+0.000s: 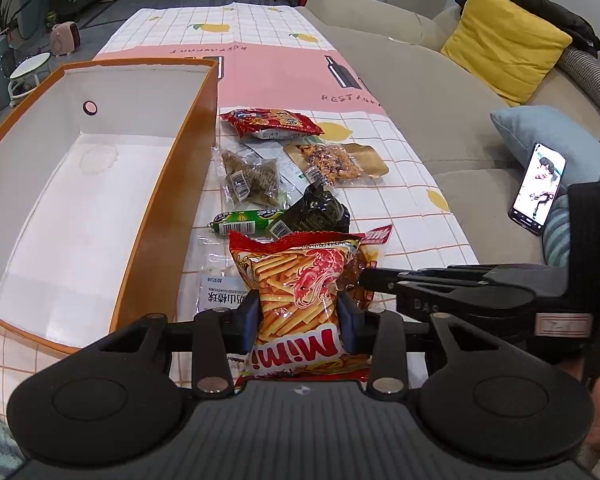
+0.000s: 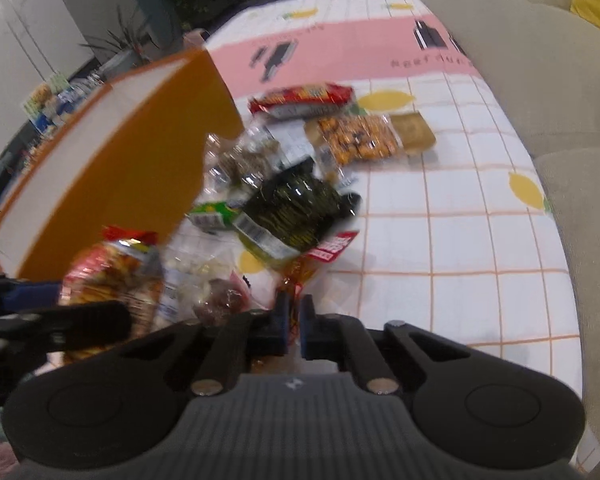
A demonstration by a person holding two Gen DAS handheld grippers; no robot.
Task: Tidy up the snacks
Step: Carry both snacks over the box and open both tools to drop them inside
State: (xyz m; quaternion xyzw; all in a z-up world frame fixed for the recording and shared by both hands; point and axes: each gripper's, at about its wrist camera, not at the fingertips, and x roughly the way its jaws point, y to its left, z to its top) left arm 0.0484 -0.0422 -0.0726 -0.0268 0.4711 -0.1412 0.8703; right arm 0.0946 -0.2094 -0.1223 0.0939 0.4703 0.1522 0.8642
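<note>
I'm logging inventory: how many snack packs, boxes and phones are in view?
Snack packs: 8 clearly seen, including the Mimi bag in the left claw and a red-brown pack in the right claw
Orange box: 1
Phone: 1
Total: 10

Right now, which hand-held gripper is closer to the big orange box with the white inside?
Left. The left hand-held gripper, clamping the Mimi shrimp-stick bag, sits just beside the orange box. The right hand-held gripper is farther out, beyond that bag.
</note>
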